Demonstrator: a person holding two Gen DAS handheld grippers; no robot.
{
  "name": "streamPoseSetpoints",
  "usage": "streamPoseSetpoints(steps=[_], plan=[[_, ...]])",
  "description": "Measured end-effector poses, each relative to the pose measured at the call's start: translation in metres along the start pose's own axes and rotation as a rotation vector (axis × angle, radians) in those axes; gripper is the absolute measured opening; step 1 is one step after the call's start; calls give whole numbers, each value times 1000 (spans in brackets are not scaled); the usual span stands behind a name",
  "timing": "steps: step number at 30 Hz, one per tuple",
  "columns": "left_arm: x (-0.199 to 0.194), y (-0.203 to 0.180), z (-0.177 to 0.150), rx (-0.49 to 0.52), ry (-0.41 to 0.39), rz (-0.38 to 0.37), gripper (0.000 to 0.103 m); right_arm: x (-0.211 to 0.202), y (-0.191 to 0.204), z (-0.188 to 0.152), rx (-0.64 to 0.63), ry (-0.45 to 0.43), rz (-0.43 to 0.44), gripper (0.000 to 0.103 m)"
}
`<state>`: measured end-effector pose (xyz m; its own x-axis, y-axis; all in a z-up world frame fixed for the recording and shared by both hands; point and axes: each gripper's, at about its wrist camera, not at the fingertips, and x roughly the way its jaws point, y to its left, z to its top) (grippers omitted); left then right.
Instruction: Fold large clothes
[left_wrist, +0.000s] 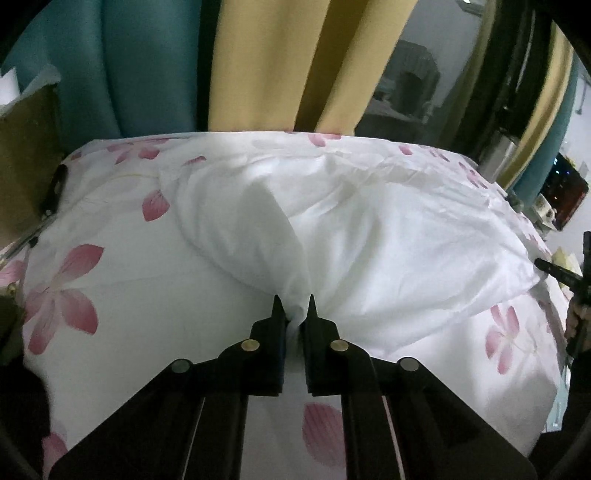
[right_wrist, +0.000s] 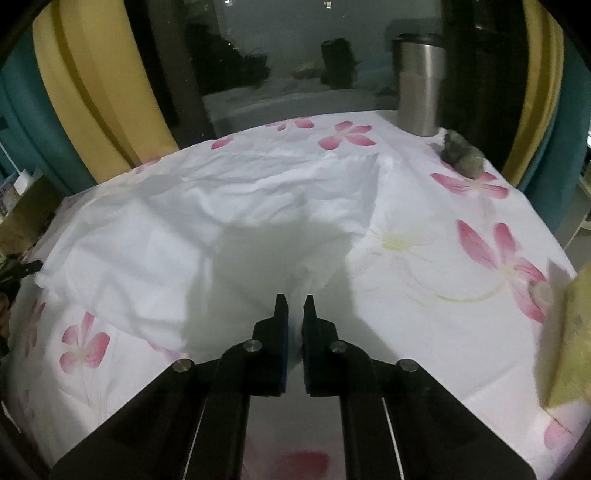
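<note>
A white garment (left_wrist: 369, 236) is seen spread on a flower-printed bedsheet (left_wrist: 122, 280), rumpled and only partly flattened. In the left wrist view the left tool (left_wrist: 294, 306) is closed on a pinch of the white cloth – a fold is drawn up between its jaws, and taut creases run from that pinch away across the garment. In the right wrist view the right tool (right_wrist: 294, 306) is likewise closed, with a strip of white cloth caught between the blue-lined jaws; the garment (right_wrist: 184, 236) is spread ahead of it and to its left.

The near edge is thus held at two places, one per tool, and the body of the garment lies forward of both, toward the curtains (left_wrist: 258, 66) and the dark window. From the left tool the cloth reaches out to the right, where a dark tool tip (left_wrist: 554, 271) – judged to be the right one – is seen at the garment's far corner. The long axis is therefore judged to run across from one tool to the other, with neither hand nearer the bulk.

The coming move would turn on this: the held edge would have to be carried forward over the rest, both ends kept level, or the fold would skew.

A steel tumbler (right_wrist: 419, 81) stands at the far right of the bed, well apart from the garment.
</note>
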<state>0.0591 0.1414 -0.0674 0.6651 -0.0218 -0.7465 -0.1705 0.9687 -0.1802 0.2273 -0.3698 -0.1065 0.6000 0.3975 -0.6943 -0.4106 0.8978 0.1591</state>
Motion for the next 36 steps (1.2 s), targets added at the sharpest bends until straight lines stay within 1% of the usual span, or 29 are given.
streamPoseSetpoints(steps=[6, 11, 15, 19, 24, 28, 30, 31, 33, 34, 35, 36], plan=[[-20, -9, -16, -5, 12, -28, 8, -19, -2, -14, -19, -3, -42, 6], [-22, -17, -42, -8, 65, -51, 8, -35, -9, -26, -12, -12, -72, 6], [-22, -17, -55, -19, 82, -57, 8, -41, -9, -34, -14, -4, -89, 6], [-28, -23, -62, 0, 86, -59, 8, -46, -8, -44, -20, 4, -122, 6], [-31, -24, -71, -8, 97, -87, 8, -53, -11, -56, -10, 10, -151, 6], [-30, -22, -72, -13, 100, -108, 9, -51, -14, -66, -15, 36, -173, 6], [-32, -27, -71, 25, 98, -86, 9, -55, -12, -68, -15, 33, -183, 6], [-34, -32, -70, 49, 93, -71, 10, -57, -11, -69, -15, 35, -186, 6], [-38, -38, -68, 76, 77, -59, 18, -58, -8, -70, -24, 41, -194, 6], [-41, -39, -67, 85, 65, -50, 27, -59, -6, -70, -32, 44, -202, 6], [-45, -40, -65, 89, 48, -37, 39, -60, -4, -69, -38, 39, -209, 6], [-48, -40, -63, 89, 30, -30, 43, -61, -2, -70, -47, 35, -213, 7]])
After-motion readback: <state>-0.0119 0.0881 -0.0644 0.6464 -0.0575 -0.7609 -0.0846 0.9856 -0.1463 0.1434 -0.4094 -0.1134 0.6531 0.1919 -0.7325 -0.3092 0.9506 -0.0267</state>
